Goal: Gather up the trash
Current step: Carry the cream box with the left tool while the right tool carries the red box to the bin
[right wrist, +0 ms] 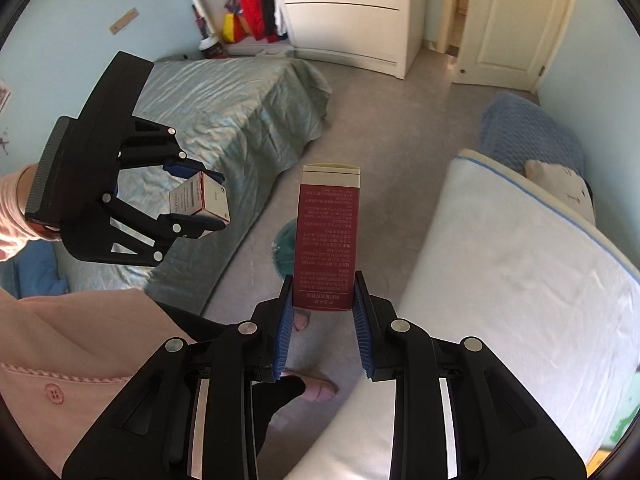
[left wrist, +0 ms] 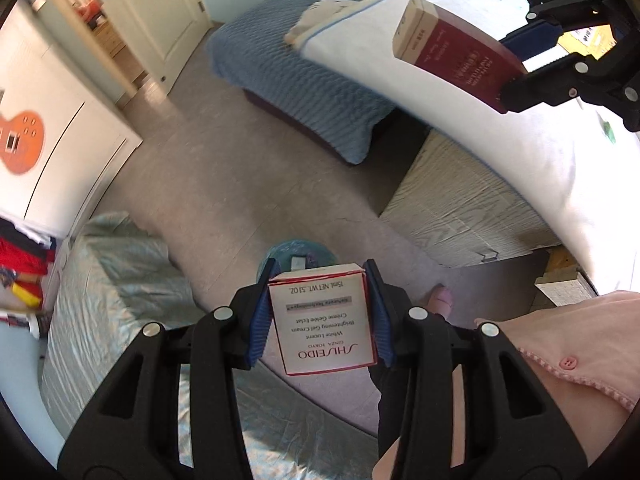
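Observation:
My left gripper [left wrist: 320, 270] is shut on a small white Shiseido box [left wrist: 324, 320] with red edges; it also shows in the right wrist view [right wrist: 202, 200]. My right gripper [right wrist: 324, 280] is shut on a tall dark red carton [right wrist: 326, 236] with a cream top; the carton also shows in the left wrist view [left wrist: 456, 52]. Both boxes are held in the air above the floor. A teal round bin [left wrist: 296, 254] stands on the floor, just beyond the white box; in the right wrist view the bin [right wrist: 285, 246] is partly hidden behind the red carton.
A bed with a teal cover [right wrist: 224, 112] lies at the left, a white mattress [right wrist: 520, 272] at the right. A blue quilted bench [left wrist: 296, 80] stands beyond. A white wardrobe [right wrist: 348, 12] and a door [right wrist: 508, 20] are at the back. My feet [right wrist: 316, 390] are on the grey floor.

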Motion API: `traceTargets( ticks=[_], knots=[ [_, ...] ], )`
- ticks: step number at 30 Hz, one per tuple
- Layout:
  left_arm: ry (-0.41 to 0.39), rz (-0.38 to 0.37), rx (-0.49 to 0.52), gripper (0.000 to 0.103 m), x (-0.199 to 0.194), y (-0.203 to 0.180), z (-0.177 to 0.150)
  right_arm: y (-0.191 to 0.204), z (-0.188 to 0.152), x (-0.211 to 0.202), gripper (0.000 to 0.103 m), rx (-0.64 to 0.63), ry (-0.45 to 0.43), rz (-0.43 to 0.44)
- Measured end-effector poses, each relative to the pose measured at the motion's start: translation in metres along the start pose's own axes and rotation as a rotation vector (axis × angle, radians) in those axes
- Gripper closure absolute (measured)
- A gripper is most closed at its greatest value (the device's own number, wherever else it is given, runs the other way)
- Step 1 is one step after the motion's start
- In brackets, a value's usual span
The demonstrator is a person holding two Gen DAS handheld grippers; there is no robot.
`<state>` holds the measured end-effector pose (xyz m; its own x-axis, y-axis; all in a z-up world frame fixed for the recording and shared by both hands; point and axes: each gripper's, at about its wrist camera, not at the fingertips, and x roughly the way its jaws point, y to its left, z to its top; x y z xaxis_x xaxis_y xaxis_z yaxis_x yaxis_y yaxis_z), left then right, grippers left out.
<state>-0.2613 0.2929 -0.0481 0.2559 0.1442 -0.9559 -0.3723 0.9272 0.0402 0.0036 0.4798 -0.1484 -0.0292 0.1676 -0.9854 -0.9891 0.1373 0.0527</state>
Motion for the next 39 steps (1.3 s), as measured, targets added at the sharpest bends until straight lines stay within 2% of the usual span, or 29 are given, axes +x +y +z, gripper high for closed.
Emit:
traceTargets(
  ticks=[20,27,39],
  knots=[
    [0.054,0.043,-0.178,0.063,0.005,0.081,-0.063,0.056,0.078,0.059,0.075,-0.18,0.078,0.11],
    [0.072,0.038,-0.22,0.063,0.013,0.099,-0.076,0.067,0.091,0.077,0.075,-0.21,0.11,0.136],
    [0.097,0.008,-0.237,0.063,0.029,0.116,-0.078,0.073,0.101,0.099,0.075,-0.224,0.159,0.164]
  ],
)
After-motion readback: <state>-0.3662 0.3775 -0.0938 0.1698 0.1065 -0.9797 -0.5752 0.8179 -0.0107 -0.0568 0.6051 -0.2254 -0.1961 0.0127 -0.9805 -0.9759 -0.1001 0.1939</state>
